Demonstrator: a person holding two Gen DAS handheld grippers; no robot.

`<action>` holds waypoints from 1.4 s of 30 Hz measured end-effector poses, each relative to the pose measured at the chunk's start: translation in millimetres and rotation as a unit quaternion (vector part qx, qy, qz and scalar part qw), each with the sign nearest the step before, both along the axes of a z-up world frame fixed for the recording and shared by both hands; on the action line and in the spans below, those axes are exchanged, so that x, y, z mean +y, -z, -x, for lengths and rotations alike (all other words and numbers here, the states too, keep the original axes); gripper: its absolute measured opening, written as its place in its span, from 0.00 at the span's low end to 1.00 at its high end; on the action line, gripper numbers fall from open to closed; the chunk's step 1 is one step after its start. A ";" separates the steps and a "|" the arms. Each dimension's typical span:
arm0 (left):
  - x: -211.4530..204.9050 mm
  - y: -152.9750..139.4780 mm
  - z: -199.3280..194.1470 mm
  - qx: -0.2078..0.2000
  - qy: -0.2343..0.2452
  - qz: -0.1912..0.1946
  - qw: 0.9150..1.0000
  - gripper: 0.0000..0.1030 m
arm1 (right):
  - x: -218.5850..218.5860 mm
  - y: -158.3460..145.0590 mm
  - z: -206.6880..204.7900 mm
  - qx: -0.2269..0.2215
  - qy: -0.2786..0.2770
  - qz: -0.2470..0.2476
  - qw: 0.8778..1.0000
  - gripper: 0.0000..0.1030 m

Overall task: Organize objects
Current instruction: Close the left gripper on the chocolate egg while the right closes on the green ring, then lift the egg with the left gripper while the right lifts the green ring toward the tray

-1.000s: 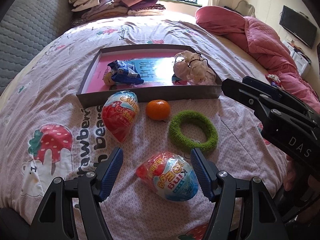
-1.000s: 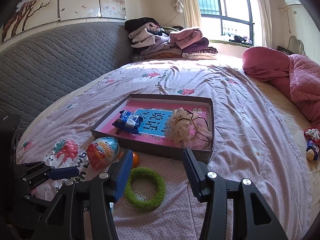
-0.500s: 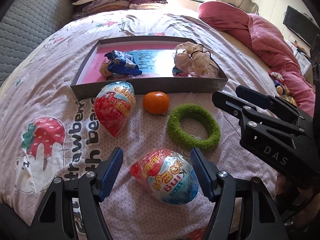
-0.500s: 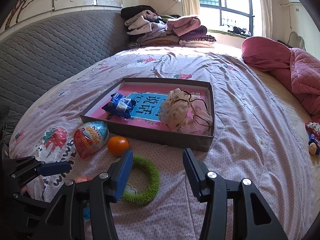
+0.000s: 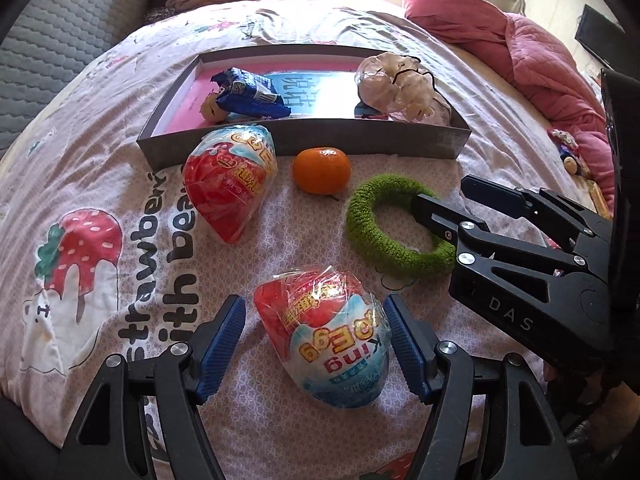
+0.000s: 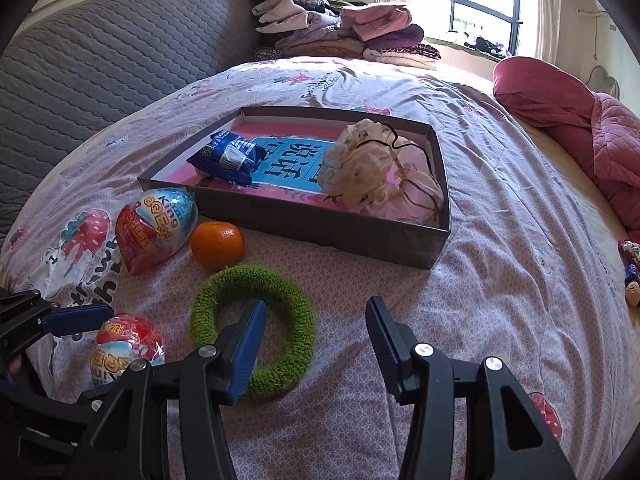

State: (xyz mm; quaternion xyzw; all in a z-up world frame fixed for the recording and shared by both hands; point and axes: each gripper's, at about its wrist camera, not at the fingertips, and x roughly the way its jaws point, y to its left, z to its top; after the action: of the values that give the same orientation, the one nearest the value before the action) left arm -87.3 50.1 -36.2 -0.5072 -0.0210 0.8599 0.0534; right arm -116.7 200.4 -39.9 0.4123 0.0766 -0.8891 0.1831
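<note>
A foil-wrapped red and blue toy egg (image 5: pixel 324 344) lies on the bedspread between the fingers of my left gripper (image 5: pixel 313 308), which is open; a gap shows beside its left pad. My right gripper (image 6: pixel 316 304) is open low over the green fuzzy ring (image 6: pixel 296 300), its left finger (image 6: pixel 248 340) above the ring's hole and the ring's right side between the fingers. From the left wrist, the right gripper (image 5: pixel 444 192) reaches over the ring (image 5: pixel 384 236). A second egg (image 5: pixel 230 184) and an orange (image 5: pixel 321 170) lie before the grey box (image 5: pixel 360 140).
The box (image 6: pixel 320 236) holds a blue snack packet (image 6: pixel 228 156) and a pale hair-tie bundle (image 6: pixel 372 168). Folded clothes (image 6: pixel 340 32) are stacked at the bed's far end. A pink quilt (image 6: pixel 600 140) lies right, a grey padded headboard (image 6: pixel 100 72) left, small toys (image 6: pixel 632 268) at the right edge.
Both grippers have sunk toward the bed. The left one now sits lower around the near egg. The right one has come down over the green ring.
</note>
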 end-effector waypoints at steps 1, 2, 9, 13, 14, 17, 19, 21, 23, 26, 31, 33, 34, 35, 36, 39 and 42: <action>-0.8 0.6 -0.5 0.000 -0.001 0.002 1.000 0.71 | -1.1 0.9 0.1 0.001 -0.001 -0.002 1.000 0.50; -1.4 1.3 -0.6 -0.001 -0.001 0.004 1.000 0.71 | -1.9 1.5 0.2 0.002 -0.002 -0.005 1.000 0.50; -2.0 11.0 -2.9 -0.010 0.006 0.019 1.000 0.71 | -2.0 11.2 3.2 -0.005 0.001 -0.012 1.000 0.50; -4.9 17.4 -3.2 -0.017 0.007 0.021 1.000 0.71 | -1.6 12.4 2.8 -0.006 0.000 -0.009 1.000 0.48; -6.0 17.2 -3.0 -0.016 0.006 0.018 1.000 0.71 | -2.1 12.4 2.4 -0.006 -0.002 -0.010 1.000 0.44; -8.4 16.2 -2.6 -0.011 0.006 0.012 1.000 0.71 | -4.0 13.0 1.6 -0.005 -0.008 -0.009 1.000 0.35; -10.4 16.0 -2.3 -0.010 0.006 0.004 1.000 0.71 | -5.0 13.4 0.9 -0.006 -0.012 -0.008 1.000 0.28; -11.6 15.8 -1.7 -0.008 0.006 0.001 1.000 0.71 | -6.7 13.4 0.2 -0.007 -0.017 -0.006 1.000 0.22; -11.6 15.0 -1.7 -0.005 0.009 -0.003 1.000 0.68 | -8.4 13.6 -0.7 -0.005 -0.020 -0.008 1.000 0.20; -12.0 14.3 -1.4 -0.001 0.014 -0.009 1.000 0.60 | -9.3 13.5 -1.4 -0.002 -0.022 -0.010 1.000 0.18; -13.1 14.4 -1.2 0.002 0.022 -0.022 1.000 0.56 | -8.8 13.3 -1.8 -0.002 -0.023 -0.007 1.000 0.16; -14.3 14.1 -0.8 0.002 0.024 -0.029 0.999 0.56 | -9.1 12.5 -2.3 0.000 -0.025 -0.006 1.000 0.15; -14.2 13.7 -0.9 0.004 0.025 -0.030 0.999 0.56 | -9.2 12.1 -2.3 0.001 -0.026 -0.006 1.000 0.15; -14.1 13.2 -0.9 0.005 0.027 -0.032 0.999 0.56 | -9.4 11.8 -2.5 0.001 -0.026 -0.005 1.000 0.15; -13.6 13.0 -0.8 0.006 0.029 -0.031 0.999 0.56 | -9.3 11.2 -2.8 0.002 -0.027 -0.004 1.000 0.15; -12.1 11.5 -1.5 0.011 0.035 -0.030 0.999 0.56 | -8.7 9.7 -2.9 0.002 -0.027 0.002 1.000 0.14; -11.6 9.1 -2.7 0.016 0.038 -0.029 0.999 0.56 | -8.1 8.6 -2.4 0.002 -0.026 0.005 1.000 0.14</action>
State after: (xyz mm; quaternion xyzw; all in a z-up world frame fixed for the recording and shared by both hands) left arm -84.6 38.4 -45.2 -0.4920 -0.0256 0.8644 0.1004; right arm -114.2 192.3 -48.5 0.4070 0.0833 -0.8854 0.2085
